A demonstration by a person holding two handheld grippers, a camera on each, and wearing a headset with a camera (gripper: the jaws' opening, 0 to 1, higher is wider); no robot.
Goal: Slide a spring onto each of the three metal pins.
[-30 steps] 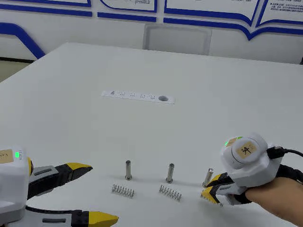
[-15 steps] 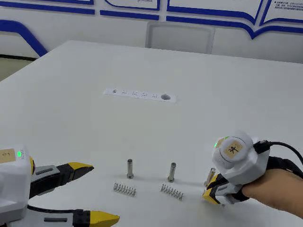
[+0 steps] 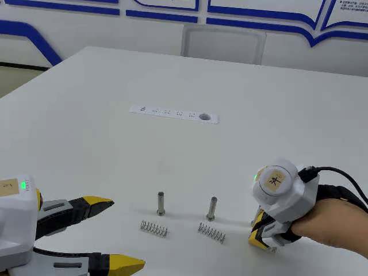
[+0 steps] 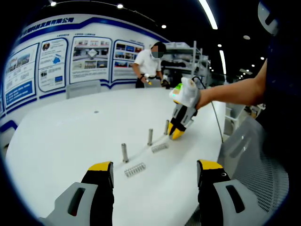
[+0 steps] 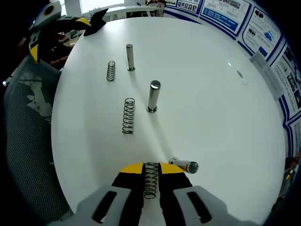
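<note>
- White table (image 3: 276, 126) stretched across the room, with a power strip (image 3: 174, 114) set flush in its top and a grey chair (image 3: 223, 43) at its far edge, under blue-trimmed wall boards.
- Three metal pins stood in a row near the person's edge. The left pin (image 3: 161, 203) and the middle pin (image 3: 212, 208) were upright and well apart, and the third pin (image 5: 184, 165) stood just beside the right gripper's tip.
- Two springs lay flat on the table: the first spring (image 3: 154, 228) near the left pin and the second spring (image 3: 211, 232) near the middle pin, touching neither.
- The right gripper (image 5: 150, 168) was low over the table, its jaws drawn together on the third spring (image 5: 150, 181), which ran lengthwise between the yellow tips. Whether this spring touched the third pin could not be told.
- The left gripper (image 3: 123, 233) hung at the left, well apart from the pins, its jaws spread wide with nothing between them.
</note>
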